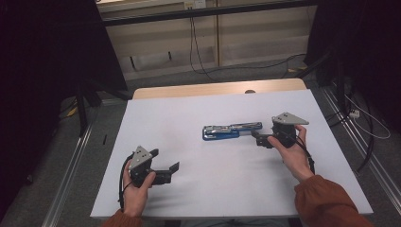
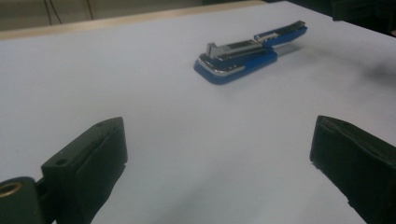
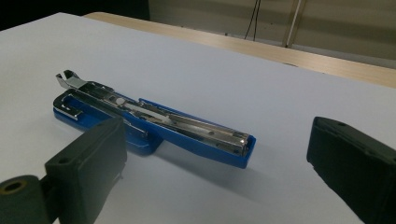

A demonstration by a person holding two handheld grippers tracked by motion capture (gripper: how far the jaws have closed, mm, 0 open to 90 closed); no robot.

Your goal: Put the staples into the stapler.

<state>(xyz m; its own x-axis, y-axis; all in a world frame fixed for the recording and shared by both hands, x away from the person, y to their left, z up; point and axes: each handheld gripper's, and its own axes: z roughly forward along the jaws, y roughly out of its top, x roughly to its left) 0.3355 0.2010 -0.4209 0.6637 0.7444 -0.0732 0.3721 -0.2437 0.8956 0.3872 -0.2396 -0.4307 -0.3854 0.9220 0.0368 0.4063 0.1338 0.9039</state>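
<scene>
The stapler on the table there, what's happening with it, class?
A person holds a pair of tongs in each hand over a white table. A blue stapler, swung open flat, lies untouched near the middle. The right tongs are open and sit just off one end of it. The left tongs are open too, farther off near the table's front edge.

The scene is dimly lit from above, and the room's edges are lost in darkness. Soft shadows are cast on the pale table (image 1: 189, 109), and fine detail is blurred and grainy.
</scene>
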